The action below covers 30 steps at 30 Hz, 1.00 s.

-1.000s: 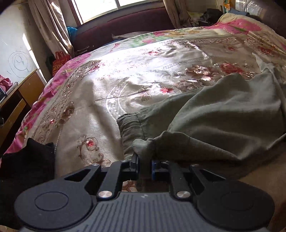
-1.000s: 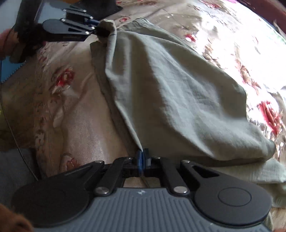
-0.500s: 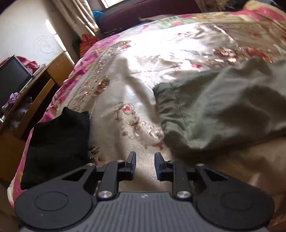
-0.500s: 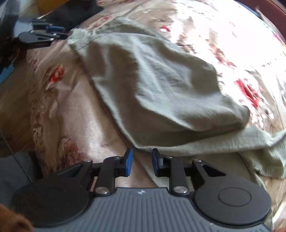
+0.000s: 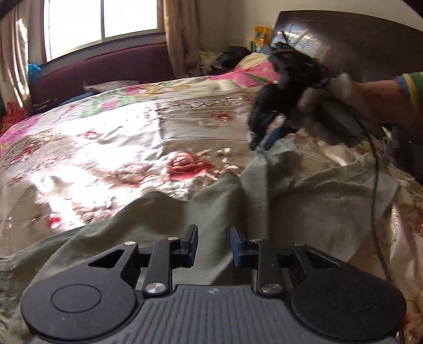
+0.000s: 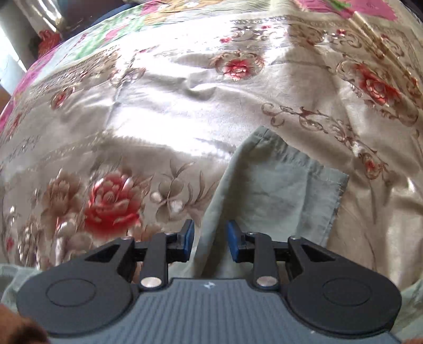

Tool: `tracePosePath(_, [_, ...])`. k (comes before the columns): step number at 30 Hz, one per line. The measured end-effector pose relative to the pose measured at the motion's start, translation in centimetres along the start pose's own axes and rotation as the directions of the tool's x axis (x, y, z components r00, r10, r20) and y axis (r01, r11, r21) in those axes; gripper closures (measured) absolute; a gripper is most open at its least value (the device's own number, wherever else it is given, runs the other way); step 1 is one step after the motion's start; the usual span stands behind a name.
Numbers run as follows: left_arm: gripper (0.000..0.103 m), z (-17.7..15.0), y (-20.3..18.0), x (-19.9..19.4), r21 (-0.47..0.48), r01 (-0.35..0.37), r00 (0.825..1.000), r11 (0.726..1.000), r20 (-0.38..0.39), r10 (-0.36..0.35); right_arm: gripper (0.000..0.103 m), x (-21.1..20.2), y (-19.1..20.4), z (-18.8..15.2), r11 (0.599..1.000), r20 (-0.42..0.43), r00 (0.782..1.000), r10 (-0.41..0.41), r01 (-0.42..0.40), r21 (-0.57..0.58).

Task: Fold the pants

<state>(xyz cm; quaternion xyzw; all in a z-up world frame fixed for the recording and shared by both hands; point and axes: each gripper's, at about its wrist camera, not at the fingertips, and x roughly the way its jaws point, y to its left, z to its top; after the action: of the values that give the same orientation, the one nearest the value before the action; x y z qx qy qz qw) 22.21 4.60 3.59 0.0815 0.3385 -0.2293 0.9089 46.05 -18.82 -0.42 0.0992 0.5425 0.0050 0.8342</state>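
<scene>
The grey-green pants (image 5: 304,195) lie rumpled on the floral bedspread (image 5: 105,148). My left gripper (image 5: 213,244) is open and empty, just above the pants' cloth. My right gripper (image 6: 208,238) is open over a pant leg whose hem end (image 6: 288,185) lies flat ahead of it; a fold of the cloth runs between its fingers. In the left wrist view the right gripper (image 5: 264,140) shows blurred at the far edge of the pants, held by a hand.
A dark headboard (image 5: 370,42) stands at the right. A maroon sofa (image 5: 105,66) and a window (image 5: 100,23) are beyond the bed. A black cable (image 5: 375,185) hangs from the right gripper across the pants.
Both grippers let go of the pants and opened. Both have since swung toward the other end of the pants; the right one now hovers over a leg hem.
</scene>
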Motion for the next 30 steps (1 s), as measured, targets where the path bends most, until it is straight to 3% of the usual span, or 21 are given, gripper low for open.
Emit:
tracePosePath(1, [0.058, 0.2, -0.7, 0.6, 0.006, 0.011, 1.0, 1.0, -0.003, -0.011, 0.075, 1.1, -0.2, 0.4, 1.0, -0.005, 1.0, -0.023, 0.023, 0.012])
tracePosePath(3, [0.055, 0.4, -2.4, 2.7, 0.017, 0.027, 0.999, 0.999, -0.041, -0.026, 0.097, 2.8, -0.9, 0.5, 0.998, -0.025, 0.999, -0.045, 0.046, 0.042])
tracePosePath(4, [0.055, 0.4, -3.2, 3.7, 0.033, 0.025, 0.997, 0.999, -0.071, -0.023, 0.101, 2.8, -1.3, 0.5, 0.998, -0.021, 0.999, -0.034, 0.035, 0.048])
tracePosePath(7, [0.06, 0.6, -4.9, 6.0, 0.105, -0.006, 0.992, 0.994, -0.127, 0.019, 0.101, -0.5, -3.4, 0.7, 0.989, 0.031, 0.994, 0.104, -0.107, 0.107])
tracePosePath(9, [0.073, 1.5, -5.5, 6.3, 0.135, -0.01, 0.989, 0.991, -0.146, 0.03, 0.101, -5.5, -4.9, 0.6, 0.959, 0.109, 0.968, 0.228, -0.242, 0.148])
tracePosePath(11, [0.073, 2.8, -6.1, 5.6, 0.154, -0.008, 0.992, 0.988, -0.127, 0.028, 0.101, -11.8, -7.1, -0.8, 0.932, 0.224, 0.929, 0.296, -0.332, 0.147])
tracePosePath(13, [0.073, 4.1, -6.9, 4.5, 0.176, 0.018, 0.994, 0.984, -0.109, 0.002, 0.101, -17.2, -9.7, -3.5, 0.918, 0.309, 0.899, 0.311, -0.368, 0.145])
tracePosePath(15, [0.073, 4.9, -8.0, 3.8, 0.196, 0.049, 0.994, 0.979, -0.104, -0.029, 0.101, -20.7, -13.0, -7.3, 0.913, 0.363, 0.891, 0.273, -0.359, 0.193])
tracePosePath(17, [0.073, 5.1, -9.7, 4.5, 0.233, 0.099, 0.989, 0.967, -0.127, -0.071, 0.101, -21.1, -16.1, -11.5, 0.9, 0.349, 0.913, 0.209, -0.32, 0.298])
tracePosePath(22, [0.073, 2.0, -14.1, 8.1, 0.319, 0.177, 0.965, 0.931, -0.242, -0.1, 0.1, -13.5, -24.4, -21.0, 0.798, 0.181, 0.982, 0.048, -0.146, 0.584])
tracePosePath(25, [0.073, 0.7, -16.2, 9.0, 0.404, 0.176, 0.962, 0.898, -0.265, -0.07, 0.097, -11.7, -26.4, -22.4, 0.764, 0.184, 0.982, 0.043, -0.151, 0.627])
tracePosePath(27, [0.073, 0.5, -16.9, 8.6, 0.45, 0.181, 0.964, 0.875, -0.255, -0.069, 0.094, -12.8, -25.9, -21.9, 0.81, 0.233, 0.973, -0.002, -0.135, 0.571])
tracePosePath(30, [0.072, 0.4, -17.1, 8.7, 0.48, 0.185, 0.963, 0.858, -0.261, -0.061, 0.084, -13.9, -24.5, -20.6, 0.904, 0.271, 0.955, -0.12, -0.008, 0.427])
